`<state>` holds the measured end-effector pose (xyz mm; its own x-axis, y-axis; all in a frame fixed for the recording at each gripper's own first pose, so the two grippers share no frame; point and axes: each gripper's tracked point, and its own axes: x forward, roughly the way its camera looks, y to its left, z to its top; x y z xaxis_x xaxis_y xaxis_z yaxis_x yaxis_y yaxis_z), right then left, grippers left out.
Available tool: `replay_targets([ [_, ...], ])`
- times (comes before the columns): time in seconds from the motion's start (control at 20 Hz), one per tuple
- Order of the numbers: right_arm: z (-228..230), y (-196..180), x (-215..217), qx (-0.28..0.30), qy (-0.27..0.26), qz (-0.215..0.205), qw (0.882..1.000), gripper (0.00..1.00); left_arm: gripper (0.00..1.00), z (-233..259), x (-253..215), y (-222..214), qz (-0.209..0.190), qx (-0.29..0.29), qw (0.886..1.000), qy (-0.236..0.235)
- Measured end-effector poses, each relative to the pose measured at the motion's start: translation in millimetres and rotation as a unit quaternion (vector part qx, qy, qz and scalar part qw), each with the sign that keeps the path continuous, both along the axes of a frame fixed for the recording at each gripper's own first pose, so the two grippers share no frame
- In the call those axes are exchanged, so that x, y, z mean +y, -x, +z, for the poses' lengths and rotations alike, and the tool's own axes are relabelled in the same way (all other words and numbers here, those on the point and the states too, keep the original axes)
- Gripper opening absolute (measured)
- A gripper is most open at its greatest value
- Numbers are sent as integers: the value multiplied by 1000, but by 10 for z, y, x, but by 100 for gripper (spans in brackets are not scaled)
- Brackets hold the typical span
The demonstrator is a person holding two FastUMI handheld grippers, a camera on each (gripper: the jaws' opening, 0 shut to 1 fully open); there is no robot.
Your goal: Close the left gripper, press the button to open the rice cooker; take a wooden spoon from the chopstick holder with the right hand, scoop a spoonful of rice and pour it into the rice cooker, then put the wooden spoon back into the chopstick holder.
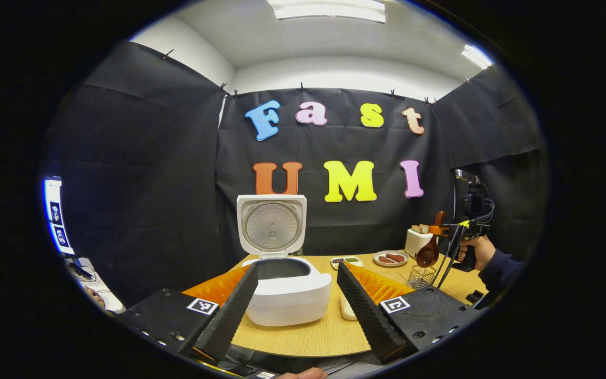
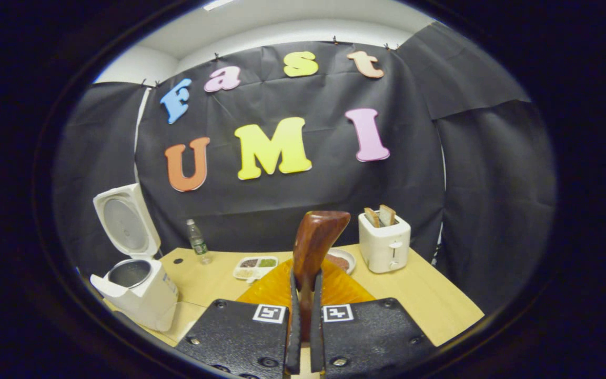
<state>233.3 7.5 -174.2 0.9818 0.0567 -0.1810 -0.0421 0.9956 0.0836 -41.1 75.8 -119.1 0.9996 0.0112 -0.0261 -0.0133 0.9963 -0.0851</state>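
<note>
In the left gripper view the wooden surface (image 1: pixel 313 331) runs back to the black booth wall, and your left tongs (image 1: pixel 296 300) stand wide apart and hold nothing, framing the rice cooker (image 1: pixel 288 295) just ahead; its lid (image 1: pixel 271 225) is up, so the pot is ready to take rice. Far off on your right, your hand (image 1: pixel 475 251) carries the right tongs (image 1: pixel 442 230) with the spoon (image 1: pixel 429 251) hanging bowl-down above the wire holder (image 1: pixel 421 276), so the right hand is the one placed for the scoop. In the right gripper view the surface stretches to a toaster (image 2: pixel 384 242), and your right tongs (image 2: pixel 303 310) are clamped narrow on the spoon (image 2: pixel 313 242), its long axis rising straight up from the fingers. From here the cooker (image 2: pixel 137 295) lies low to the left, with the divided dish (image 2: pixel 255 266) just ahead left; whether that holds the rice you cannot tell.
</note>
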Motion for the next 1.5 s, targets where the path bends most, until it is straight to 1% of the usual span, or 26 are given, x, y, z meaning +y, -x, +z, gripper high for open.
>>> replay_targets([
  [0.1, 22, 75, 259, -1, 5, 21, 1000, 13, 96, -2, 54, 0, 5, -1, 1000, 1],
  [0.25, 2, 174, 686, -5, 10, 53, 999, 13, 96, 22, 62, 23, 3, -5, 1000, 4],
  [0.45, -200, 237, 1105, -2, 17, 71, 997, 13, 96, 57, 121, 80, 9, -6, 1000, 4],
  [0.5, -280, 234, 1178, 1, 23, 69, 997, 13, 96, 61, 137, 78, 11, -7, 1000, 3],
  [0.65, -600, 250, 1276, 19, 47, 42, 998, 12, 96, 47, 201, 83, 19, -5, 1000, 10],
  [0.75, -731, 268, 1411, 16, 64, 35, 997, 12, 96, 60, 266, 86, 27, -12, 999, 23],
  [0.85, -908, 255, 1474, 18, 89, 24, 996, 12, 96, 19, 238, 94, 19, -5, 999, 43],
  [0.9, -1009, 253, 1498, 23, 92, 22, 995, 12, 95, 22, 229, 96, 15, -6, 999, 52],
  [1.0, -1192, 246, 1542, 35, 84, 23, 996, 13, 94, 21, 252, 119, 20, -6, 998, 54],
  [1.15, -1370, 236, 1583, 51, 60, 21, 997, 12, 94, -41, 292, 111, 35, -3, 999, 26],
  [1.2, -1442, 264, 1657, 62, 43, 31, 997, 12, 94, -58, 273, 96, 36, 0, 999, 24],
  [1.3, -1495, 333, 1857, 71, 17, 58, 996, 13, 94, -69, 161, 77, 24, 3, 999, 31],
  [1.4, -1485, 374, 1942, 72, 14, 68, 995, 13, 94, -72, 42, 51, 8, 3, 999, 34],
  [1.5, -1508, 425, 2077, 82, 0, 86, 993, 12, 94, -115, 13, 27, 3, 7, 1000, 25],
])
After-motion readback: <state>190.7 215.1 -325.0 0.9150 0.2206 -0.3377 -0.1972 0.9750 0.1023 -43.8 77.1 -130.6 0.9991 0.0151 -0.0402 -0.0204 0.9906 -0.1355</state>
